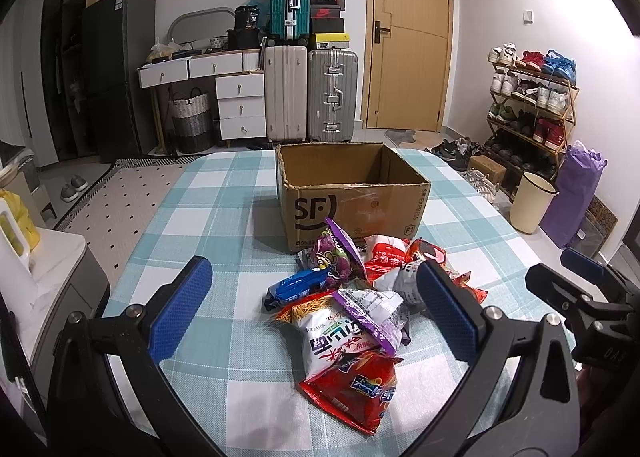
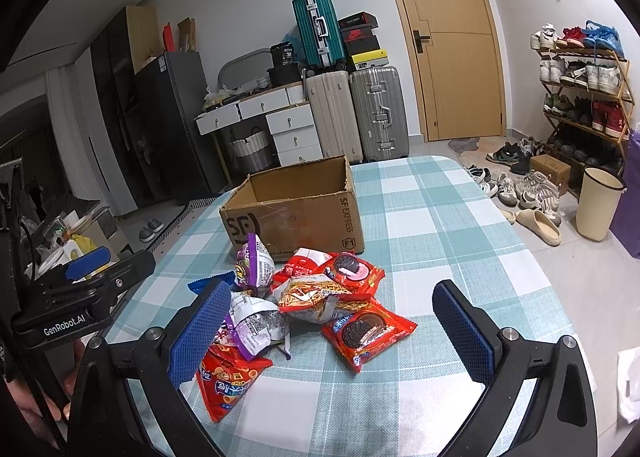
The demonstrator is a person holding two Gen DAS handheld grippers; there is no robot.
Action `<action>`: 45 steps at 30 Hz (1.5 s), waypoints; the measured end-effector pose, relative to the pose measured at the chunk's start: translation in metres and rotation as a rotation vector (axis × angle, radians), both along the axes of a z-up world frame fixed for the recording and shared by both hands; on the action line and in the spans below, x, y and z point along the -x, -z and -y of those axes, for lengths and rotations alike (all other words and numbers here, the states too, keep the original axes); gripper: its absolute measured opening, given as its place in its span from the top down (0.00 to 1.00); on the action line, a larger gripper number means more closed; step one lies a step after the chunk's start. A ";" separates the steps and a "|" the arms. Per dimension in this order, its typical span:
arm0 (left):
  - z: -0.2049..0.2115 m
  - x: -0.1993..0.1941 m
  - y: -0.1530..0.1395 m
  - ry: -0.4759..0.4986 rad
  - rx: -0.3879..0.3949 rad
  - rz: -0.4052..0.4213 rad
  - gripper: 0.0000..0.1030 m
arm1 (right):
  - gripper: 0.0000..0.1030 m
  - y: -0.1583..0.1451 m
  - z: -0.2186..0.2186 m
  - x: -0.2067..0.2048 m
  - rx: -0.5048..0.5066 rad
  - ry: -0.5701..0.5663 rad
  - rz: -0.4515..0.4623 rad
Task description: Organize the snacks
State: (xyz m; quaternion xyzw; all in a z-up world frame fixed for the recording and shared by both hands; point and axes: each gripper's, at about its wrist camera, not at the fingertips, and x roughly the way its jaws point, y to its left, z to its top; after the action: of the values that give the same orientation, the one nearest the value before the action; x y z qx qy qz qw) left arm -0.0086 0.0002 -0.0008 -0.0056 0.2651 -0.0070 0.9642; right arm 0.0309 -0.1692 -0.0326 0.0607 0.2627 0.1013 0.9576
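- Nearest the left wrist camera, the left tongs (image 1: pixel 316 305) hang spread wide over the near end of the table, blue pads far apart and holding nothing.
- Below and between those pads lies a red chip bag (image 1: pixel 352 389), the closest packet of the snack pile (image 1: pixel 360 297).
- Overlapping it, a white noodle-snack bag (image 1: pixel 332 333) lies flat with a purple-edged packet (image 1: pixel 376 313) on top.
- Farther in, a blue cookie pack (image 1: pixel 300 287) sits beside an upright purple bag (image 1: pixel 336 257), with red and white packets behind them.
- Right tongs (image 2: pixel 332 329) are also spread open and empty, hovering above the same pile from the other side.
- From the right wrist view, two red cookie packs (image 2: pixel 366 331) show, one near the front of the pile, one at the back beside the box.
- Just beyond the pile stands an open cardboard box (image 1: pixel 352 193), upright, its inside empty as far as can be seen; the rearmost packets lie just beside its front wall.
- Everything rests on a table covered by a teal and white checked cloth (image 1: pixel 200 217).
- Across the room are suitcases (image 1: pixel 312 93), a wooden door (image 1: pixel 412 33) and a shoe rack (image 1: pixel 532 101).
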 end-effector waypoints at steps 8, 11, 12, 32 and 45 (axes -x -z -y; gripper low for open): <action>-0.004 0.001 -0.003 -0.010 0.008 0.004 0.01 | 0.00 0.000 0.001 0.000 0.000 0.001 0.001; -0.006 0.000 -0.002 -0.008 0.014 -0.001 0.01 | 0.00 0.000 0.000 0.000 -0.001 0.003 0.001; -0.006 0.000 -0.002 -0.007 0.016 -0.003 0.01 | 0.00 0.000 0.001 0.000 -0.001 0.003 0.001; -0.008 -0.008 0.026 0.070 0.062 -0.070 0.01 | 0.00 0.007 0.012 0.001 -0.040 0.030 -0.003; -0.007 -0.014 0.066 0.140 0.086 -0.158 0.01 | 0.00 0.010 0.016 0.002 -0.046 0.036 -0.008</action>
State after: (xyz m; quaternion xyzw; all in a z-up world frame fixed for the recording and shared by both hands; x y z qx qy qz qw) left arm 0.0050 0.0067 -0.0672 -0.0291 0.3395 -0.0852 0.9363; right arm 0.0291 -0.1848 -0.0429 0.0879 0.2629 0.0901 0.9566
